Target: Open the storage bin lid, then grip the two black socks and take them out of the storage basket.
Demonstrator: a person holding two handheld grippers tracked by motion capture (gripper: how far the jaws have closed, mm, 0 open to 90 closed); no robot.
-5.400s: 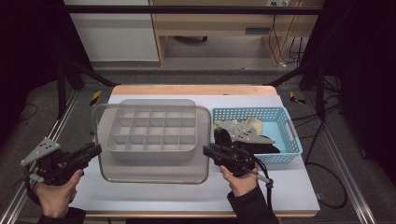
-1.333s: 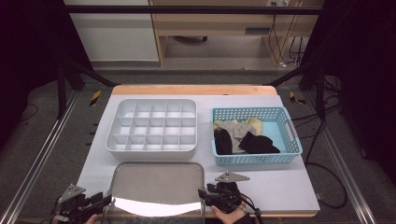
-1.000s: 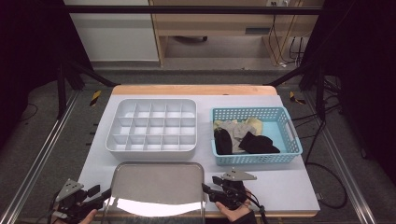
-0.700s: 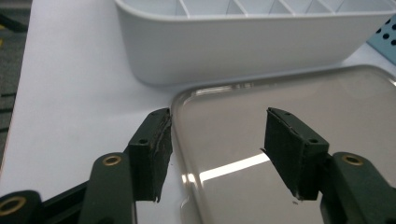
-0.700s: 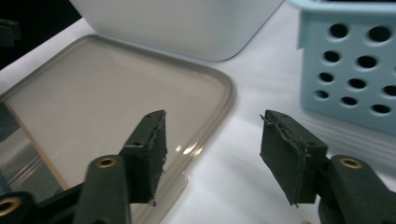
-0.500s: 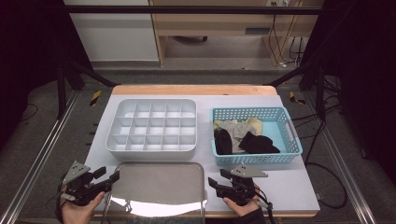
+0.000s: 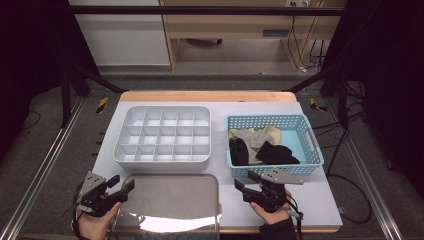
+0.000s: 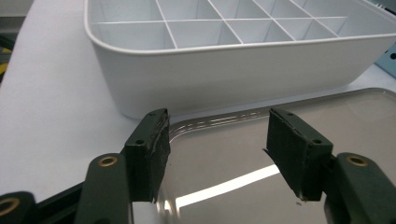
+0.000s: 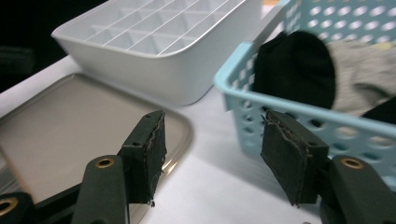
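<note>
My left gripper [image 7: 121, 188] and right gripper [image 7: 246, 186] had just opened, jaws wide and empty, flanking the lid [image 7: 170, 197] on the table [image 7: 320, 200].

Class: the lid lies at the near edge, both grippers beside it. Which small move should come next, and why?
Probably the right gripper reaching forward into the blue basket for a dark sock. The clear lid lies flat on the table, off the white divided box, whose cells are empty. Both grippers' jaws stand open with nothing between them, and the basket sits just ahead of the right one.
</note>
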